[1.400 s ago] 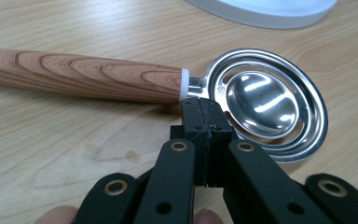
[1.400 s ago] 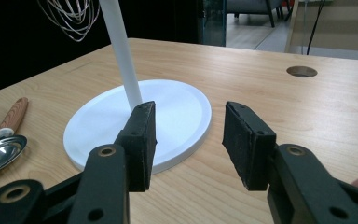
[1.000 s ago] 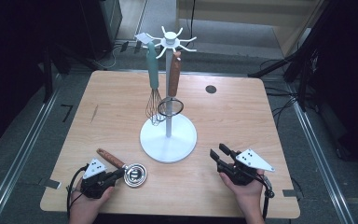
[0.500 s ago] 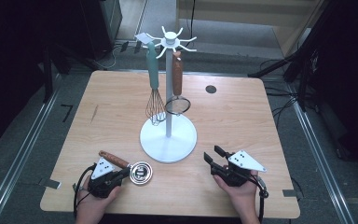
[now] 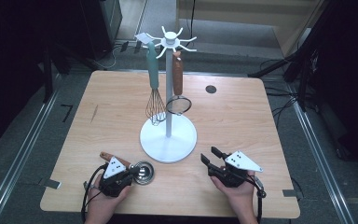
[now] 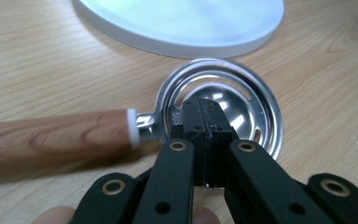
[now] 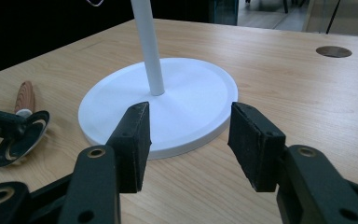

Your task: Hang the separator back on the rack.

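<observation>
A small metal scoop with a round slotted bowl [image 5: 144,171] and a wood-look handle [image 6: 51,140] lies flat on the table near the front left. My left gripper [image 5: 134,173] is shut, and its joined tips [image 6: 204,109] rest over the bowl's near rim. I see nothing between the pads. My right gripper [image 5: 209,155] is open at the front right and has just been opening. Nothing is between its jaws [image 7: 189,116]. It points at the white stand's round base [image 7: 186,107]. The scoop [image 7: 23,140] also lies left of that base.
The white stand [image 5: 158,144] rises mid-table. From its top hooks hang a teal-handled whisk [image 5: 154,105] and a brown-handled ring strainer [image 5: 178,105]. A round hole [image 5: 210,88] sits in the tabletop at the back right. Dark floor and cables surround the table.
My left gripper slid right toward the stand base, and the scoop's bowl shifted right with it. The right gripper's jaws stand a little wider and sit slightly further left.
</observation>
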Demonstrator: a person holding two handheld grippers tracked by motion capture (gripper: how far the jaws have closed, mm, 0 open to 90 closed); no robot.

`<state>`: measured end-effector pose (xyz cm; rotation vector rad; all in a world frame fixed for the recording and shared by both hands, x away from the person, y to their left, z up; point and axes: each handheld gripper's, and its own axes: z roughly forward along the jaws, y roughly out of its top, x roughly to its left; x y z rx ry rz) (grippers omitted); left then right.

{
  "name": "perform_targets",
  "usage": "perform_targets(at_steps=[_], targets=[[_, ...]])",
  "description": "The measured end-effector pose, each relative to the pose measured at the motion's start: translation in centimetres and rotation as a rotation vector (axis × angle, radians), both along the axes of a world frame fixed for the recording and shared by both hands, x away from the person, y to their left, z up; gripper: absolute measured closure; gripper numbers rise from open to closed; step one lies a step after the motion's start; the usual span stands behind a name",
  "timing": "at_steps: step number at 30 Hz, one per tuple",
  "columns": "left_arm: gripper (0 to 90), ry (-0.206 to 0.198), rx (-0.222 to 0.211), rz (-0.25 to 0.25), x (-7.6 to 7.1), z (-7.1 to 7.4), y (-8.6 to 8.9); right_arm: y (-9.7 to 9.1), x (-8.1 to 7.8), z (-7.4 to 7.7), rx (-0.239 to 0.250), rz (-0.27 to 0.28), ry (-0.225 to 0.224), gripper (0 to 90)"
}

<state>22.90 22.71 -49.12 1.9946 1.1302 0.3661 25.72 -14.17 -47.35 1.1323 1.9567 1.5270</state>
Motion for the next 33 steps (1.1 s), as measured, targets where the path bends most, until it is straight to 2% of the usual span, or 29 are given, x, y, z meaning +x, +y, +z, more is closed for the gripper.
perform_targets(at_steps=[5, 14, 17, 20, 23, 27, 31, 33], targets=[[90.0, 0.024, 0.023, -0.021, 0.0, -0.1, -1.1, 0.4, -0.1, 0.0, -0.001, 0.011, 0.0, 49.9], [90.0, 0.034, 0.013, -0.069, -0.4, -0.2, -3.4, 1.2, -0.3, -0.1, -0.003, 0.037, 0.005, 49.9], [90.0, 0.038, 0.005, -0.1, -0.6, -0.3, -4.2, 1.9, -0.4, -0.2, -0.009, 0.057, 0.013, 50.0], [90.0, 0.026, 0.001, -0.109, -1.0, -0.2, -4.4, 2.8, -0.5, -0.2, -0.014, 0.089, 0.018, 51.2], [87.2, -0.008, -0.025, -0.097, -1.3, 0.5, -3.3, 4.1, -0.8, -0.4, -0.019, 0.125, 0.039, 55.6], [88.4, -0.058, -0.052, -0.026, -1.1, 1.7, 0.0, 6.4, -1.0, -0.6, -0.027, 0.201, 0.083, 60.1], [89.1, -0.061, -0.071, 0.05, -0.4, 1.9, 3.8, 8.9, -1.1, -0.8, -0.052, 0.267, 0.106, 63.9], [89.2, -0.059, -0.056, 0.093, 0.0, 1.8, 5.2, 10.1, -1.3, -1.1, -0.082, 0.297, 0.111, 70.5]])
